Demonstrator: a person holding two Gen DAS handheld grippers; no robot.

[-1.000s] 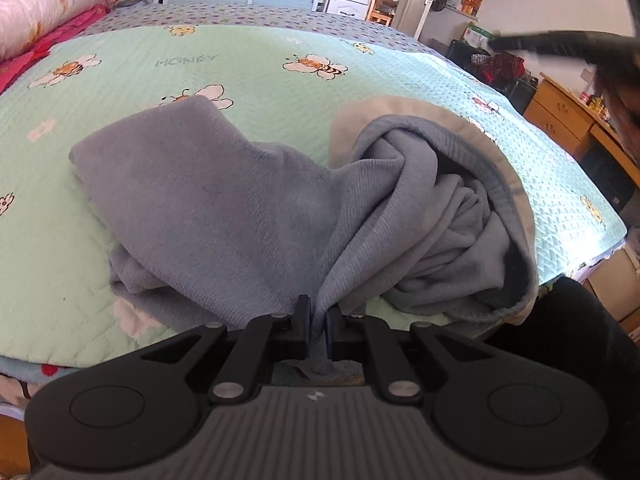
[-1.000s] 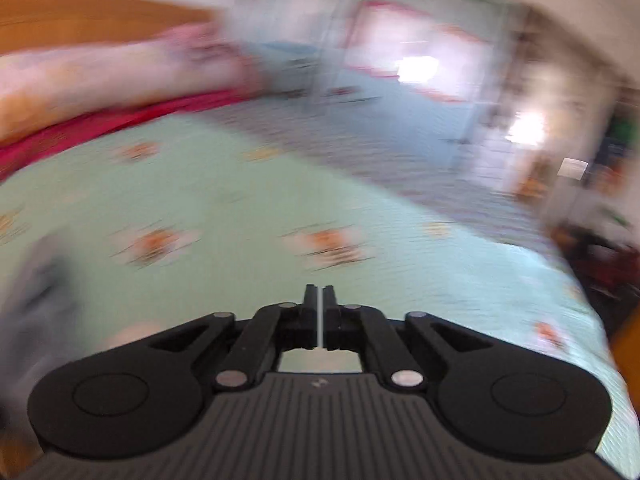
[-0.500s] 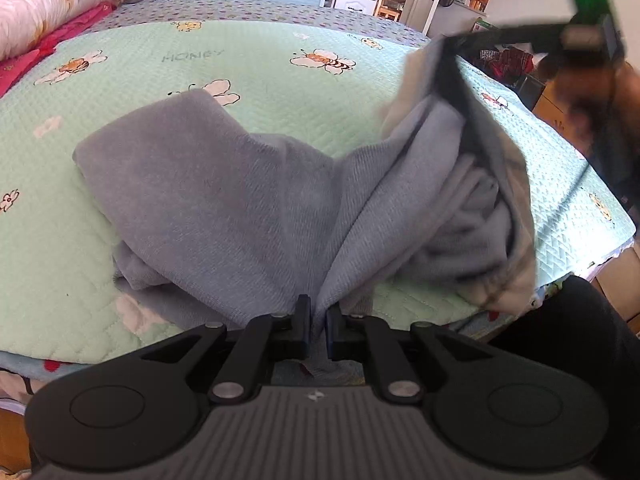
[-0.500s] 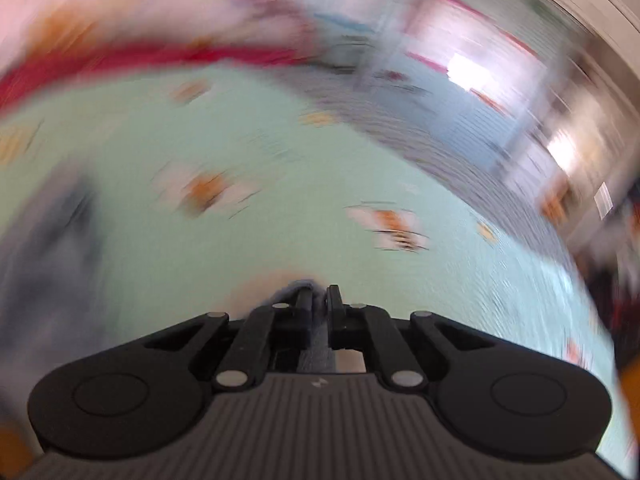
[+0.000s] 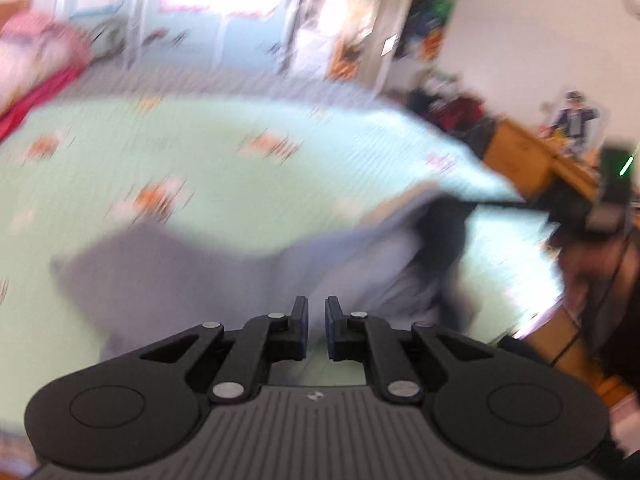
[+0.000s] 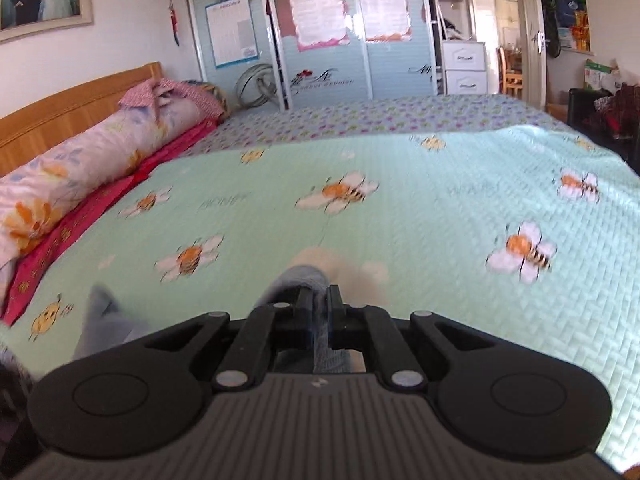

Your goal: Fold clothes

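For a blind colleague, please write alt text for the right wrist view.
The right claw is shut on a fold of grey garment just above a green bedspread printed with bees. A rolled floral quilt lies at the left.

The black two-finger left tool [image 5: 316, 327] is hovering with its jaws slightly parted and nothing between them, above a rumpled grey knit garment [image 5: 224, 280] lying on the mint-green quilted bedspread with bee prints [image 5: 224, 160]. At the right, the other black tool [image 5: 452, 216] is gripping the garment's far edge, though blur is hiding detail.
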